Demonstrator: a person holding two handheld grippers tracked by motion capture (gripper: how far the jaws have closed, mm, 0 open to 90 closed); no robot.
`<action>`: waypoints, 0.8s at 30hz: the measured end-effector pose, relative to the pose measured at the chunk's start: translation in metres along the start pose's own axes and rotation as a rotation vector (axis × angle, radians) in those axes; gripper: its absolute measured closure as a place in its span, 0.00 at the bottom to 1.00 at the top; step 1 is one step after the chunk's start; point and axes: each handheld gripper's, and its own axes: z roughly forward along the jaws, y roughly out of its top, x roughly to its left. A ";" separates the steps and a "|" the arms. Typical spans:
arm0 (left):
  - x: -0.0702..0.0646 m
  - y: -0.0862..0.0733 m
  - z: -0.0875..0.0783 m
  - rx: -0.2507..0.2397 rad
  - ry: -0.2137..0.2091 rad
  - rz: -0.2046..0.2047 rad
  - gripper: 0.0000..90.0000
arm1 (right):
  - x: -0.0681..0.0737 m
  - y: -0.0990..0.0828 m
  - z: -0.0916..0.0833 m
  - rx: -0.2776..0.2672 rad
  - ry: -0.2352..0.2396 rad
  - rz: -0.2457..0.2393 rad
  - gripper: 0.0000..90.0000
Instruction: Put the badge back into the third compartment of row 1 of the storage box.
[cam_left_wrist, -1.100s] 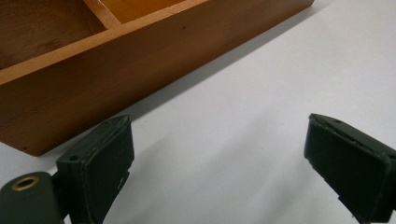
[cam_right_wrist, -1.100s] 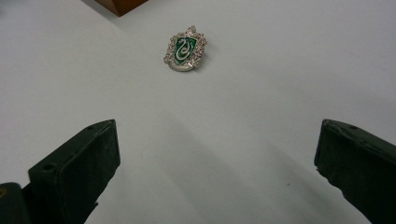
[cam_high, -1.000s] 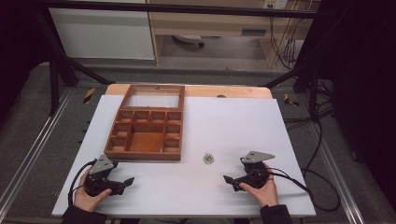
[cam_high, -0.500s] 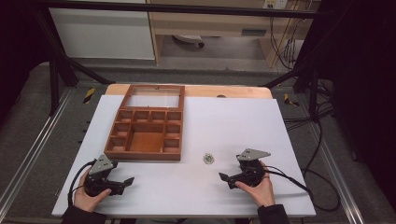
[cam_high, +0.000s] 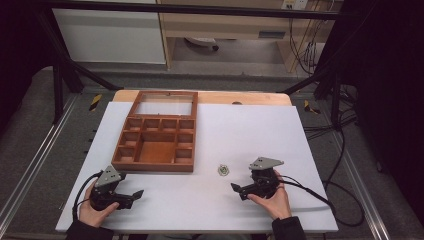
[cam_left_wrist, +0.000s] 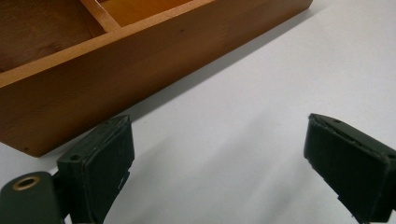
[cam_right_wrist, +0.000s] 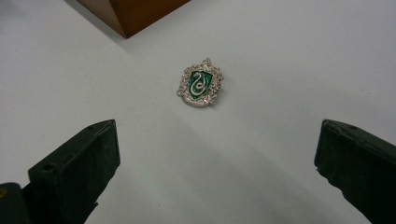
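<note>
Green crest pin (cam_right_wrist: 200, 85) flat, pointed end toward right gripper (cam_right_wrist: 217, 168), jaws spread, empty

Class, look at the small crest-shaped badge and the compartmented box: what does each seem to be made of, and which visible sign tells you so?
The badge looks like silvery cast metal with green enamel: its lumpy rim glints, and a pale snake curls on a glossy green shield. The box looks like wood with a smooth reddish-brown finish: faint grain and darker specks show on its side in the left gripper view. Neither material is certain from looks alone.
</note>
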 end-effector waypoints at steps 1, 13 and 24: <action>0.000 0.000 0.000 0.000 0.000 -0.001 0.09 | 0.000 0.001 0.001 -0.003 -0.001 -0.001 0.01; 0.000 0.000 0.000 -0.001 0.002 -0.001 0.09 | 0.004 0.017 0.016 -0.014 -0.009 0.011 0.01; 0.000 0.000 0.000 0.000 0.002 0.000 0.09 | 0.006 0.027 0.033 -0.011 -0.026 0.035 0.04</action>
